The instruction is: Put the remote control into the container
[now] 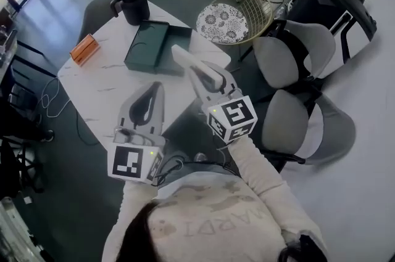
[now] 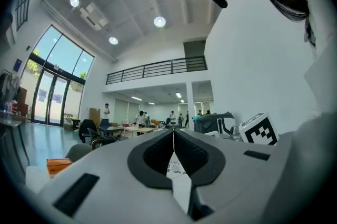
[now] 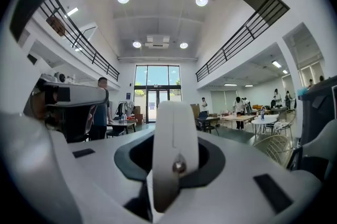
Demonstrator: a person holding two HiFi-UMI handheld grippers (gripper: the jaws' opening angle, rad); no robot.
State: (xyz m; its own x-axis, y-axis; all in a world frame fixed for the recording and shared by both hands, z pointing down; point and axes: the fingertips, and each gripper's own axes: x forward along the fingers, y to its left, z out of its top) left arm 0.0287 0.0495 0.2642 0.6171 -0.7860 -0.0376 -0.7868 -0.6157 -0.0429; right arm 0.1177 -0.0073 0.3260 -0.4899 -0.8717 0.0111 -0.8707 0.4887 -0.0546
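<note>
Though grabbed, the remote (image 1: 187, 58) isn't in the box (image 1: 147, 45) yet
right gripper (image 1: 210, 77) pinches it, box at 10 o'clock, left gripper (image 1: 155, 89) pressed together, empty

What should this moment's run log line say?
right gripper: shut on remote control | left gripper: shut, empty | container: on table, remote not in

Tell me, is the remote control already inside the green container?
No, the right gripper holds the remote control, outside the container.
</note>
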